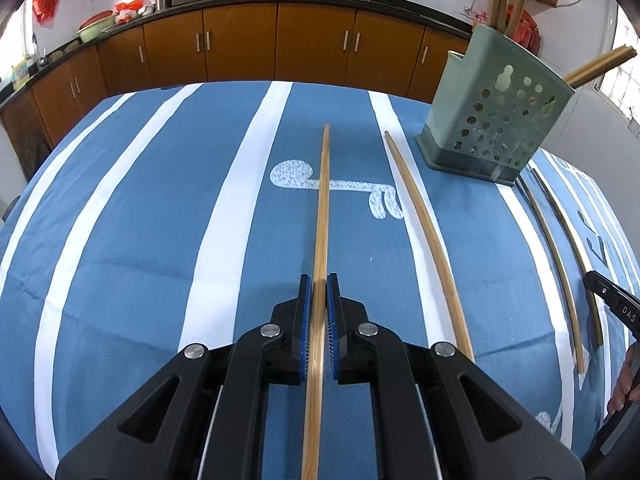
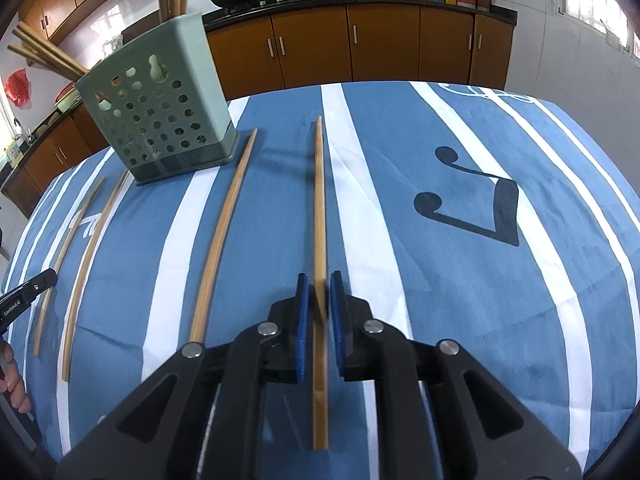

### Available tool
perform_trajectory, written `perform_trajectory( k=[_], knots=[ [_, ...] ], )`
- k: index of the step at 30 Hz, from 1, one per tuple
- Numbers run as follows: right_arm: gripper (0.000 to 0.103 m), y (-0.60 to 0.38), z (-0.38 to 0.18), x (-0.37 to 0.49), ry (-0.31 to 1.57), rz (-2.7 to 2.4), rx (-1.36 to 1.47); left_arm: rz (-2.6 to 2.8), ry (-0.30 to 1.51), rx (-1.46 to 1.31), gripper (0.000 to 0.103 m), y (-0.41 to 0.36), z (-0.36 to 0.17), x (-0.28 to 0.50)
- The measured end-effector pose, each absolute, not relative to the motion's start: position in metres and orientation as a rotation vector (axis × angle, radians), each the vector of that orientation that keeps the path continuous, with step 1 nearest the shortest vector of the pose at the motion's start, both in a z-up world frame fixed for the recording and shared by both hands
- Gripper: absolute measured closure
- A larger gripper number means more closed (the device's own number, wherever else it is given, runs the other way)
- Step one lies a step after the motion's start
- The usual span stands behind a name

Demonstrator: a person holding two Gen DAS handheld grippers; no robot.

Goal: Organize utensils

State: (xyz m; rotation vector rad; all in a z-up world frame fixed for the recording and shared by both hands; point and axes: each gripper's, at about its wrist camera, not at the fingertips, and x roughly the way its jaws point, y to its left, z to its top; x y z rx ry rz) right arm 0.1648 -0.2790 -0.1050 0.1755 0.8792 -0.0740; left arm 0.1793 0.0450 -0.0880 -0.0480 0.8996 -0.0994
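My left gripper (image 1: 319,290) pinches a chopstick (image 1: 322,208) between nearly closed pads. My right gripper (image 2: 319,290) straddles another chopstick (image 2: 319,200), jaws slightly apart, contact unclear. The green holder (image 2: 160,112) stands ahead-left of it, on the tablecloth (image 2: 460,280).

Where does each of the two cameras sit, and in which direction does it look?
Left wrist: on the left gripper, looking along its fingers down a chopstick toward the kitchen cabinets; the right gripper's tip shows at the right edge.
Right wrist: on the right gripper, facing the same way along another chopstick; the left gripper's tip shows at the left edge.
Shared: the green holder, the striped blue cloth.
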Motion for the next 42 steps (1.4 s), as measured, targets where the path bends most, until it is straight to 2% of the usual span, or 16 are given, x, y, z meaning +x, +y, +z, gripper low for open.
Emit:
perform_trajectory(
  k=[8, 12, 15, 28, 34, 42],
  knots=[
    [0.082, -0.274, -0.104, 0.159, 0.882, -0.058, 0.156, -0.099, 0.897, -0.041, 0.093, 0.047, -0.087, 0.174],
    [0.079, -0.272, -0.104, 0.159, 0.880, -0.056, 0.148, -0.100, 0.886, -0.046, 0.074, 0.050, -0.086, 0.172],
    [0.078, -0.273, -0.103, 0.158, 0.881, -0.053, 0.154, -0.102, 0.882, -0.040, 0.074, 0.051, -0.084, 0.169],
    [0.082, -0.273, -0.104, 0.143, 0.881, -0.049, 0.132, -0.113, 0.876, 0.027, 0.075, 0.044, -0.090, 0.144],
    [0.095, -0.276, -0.106, 0.141, 0.872, -0.070, 0.124, -0.091, 0.854, 0.075, 0.095, 0.036, -0.092, 0.138],
    [0.095, -0.275, -0.106, 0.153, 0.869, -0.082, 0.117, -0.079, 0.879, 0.082, 0.096, 0.031, -0.090, 0.154]
  ],
)
